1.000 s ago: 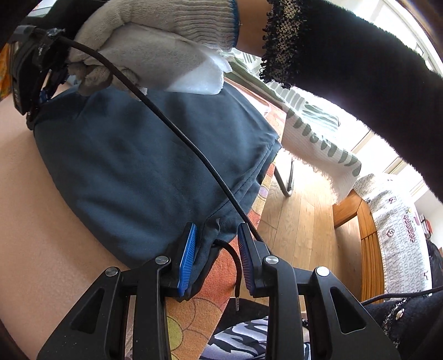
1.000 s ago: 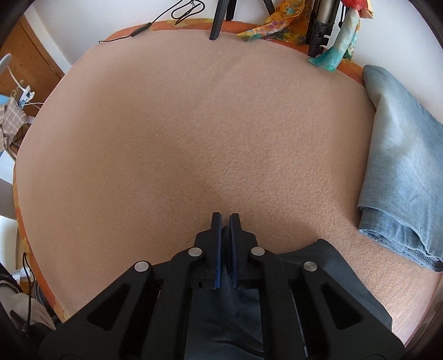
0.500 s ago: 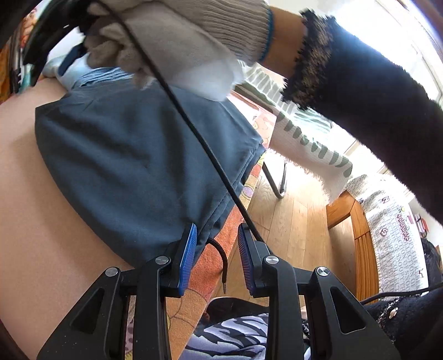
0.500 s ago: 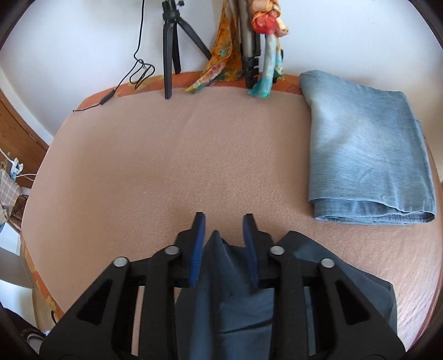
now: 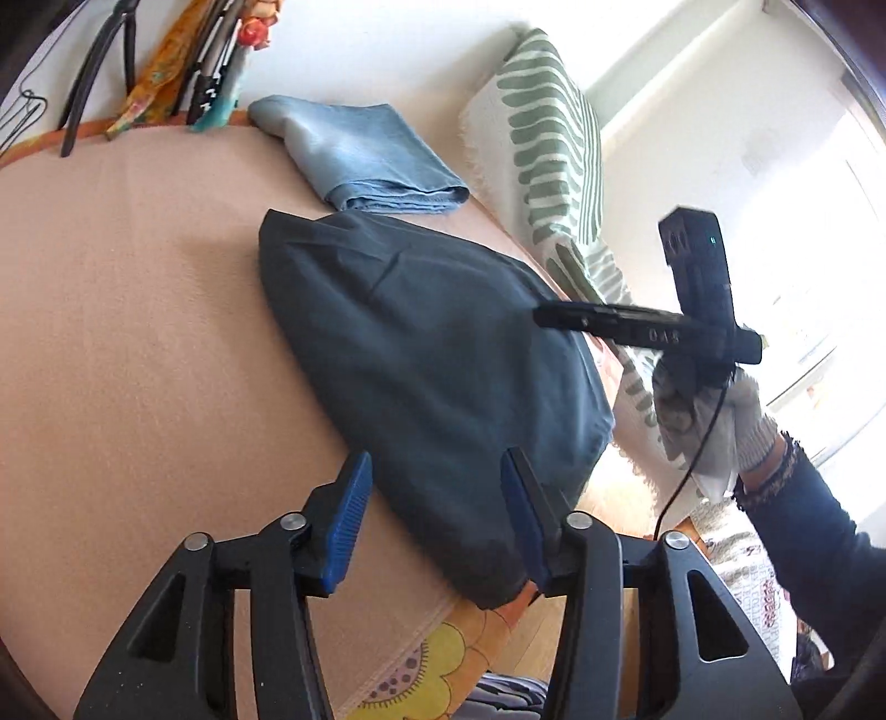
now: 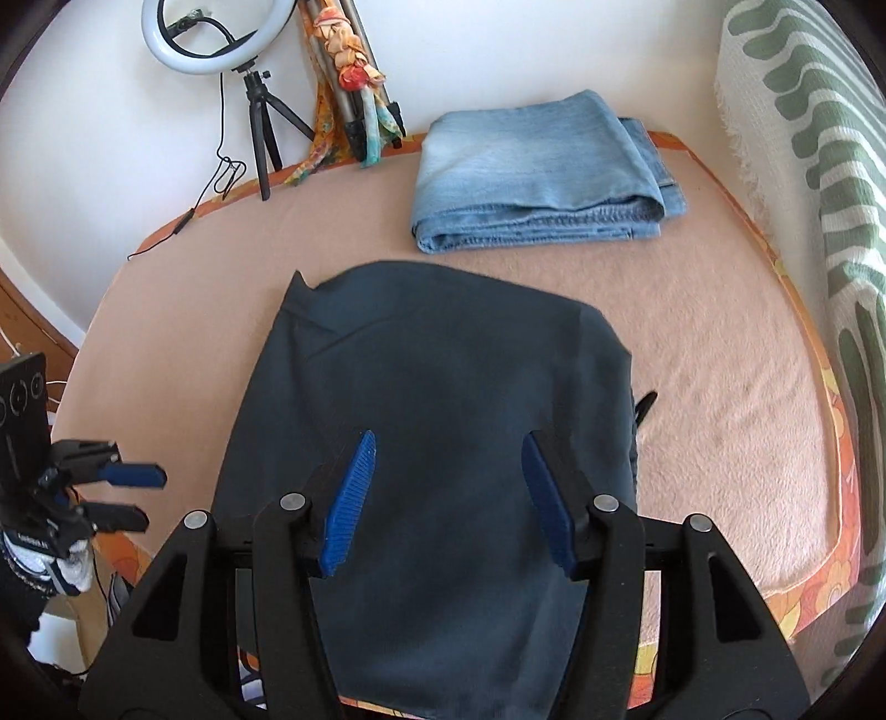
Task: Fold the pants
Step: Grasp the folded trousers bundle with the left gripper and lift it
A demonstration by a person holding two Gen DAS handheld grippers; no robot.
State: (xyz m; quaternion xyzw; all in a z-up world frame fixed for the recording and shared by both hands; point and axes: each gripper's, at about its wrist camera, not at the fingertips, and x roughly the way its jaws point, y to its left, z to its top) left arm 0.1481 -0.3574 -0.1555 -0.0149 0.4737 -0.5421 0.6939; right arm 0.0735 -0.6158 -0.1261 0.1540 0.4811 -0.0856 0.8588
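Observation:
Dark navy pants [image 6: 437, 421] lie folded flat on the peach blanket-covered table [image 6: 720, 354]; they also show in the left wrist view [image 5: 421, 354]. My right gripper [image 6: 448, 498] is open and empty, raised above the near part of the pants. My left gripper [image 5: 437, 515] is open and empty, hovering at the near end of the pants by the table's edge. It also shows at the left of the right wrist view [image 6: 124, 495], off the pants. The right gripper shows side-on in the left wrist view [image 5: 548, 315], held by a gloved hand.
Folded light blue jeans [image 6: 537, 177] lie at the far side of the table, also in the left wrist view [image 5: 371, 160]. A ring light on a tripod [image 6: 221, 39] and scarves [image 6: 354, 83] stand at the back. A green-striped throw [image 6: 819, 166] hangs at the right.
Both grippers have opened and let go of the dark pants, then pulled back and up. The right hand swung away to the right; the pants now lie flat.

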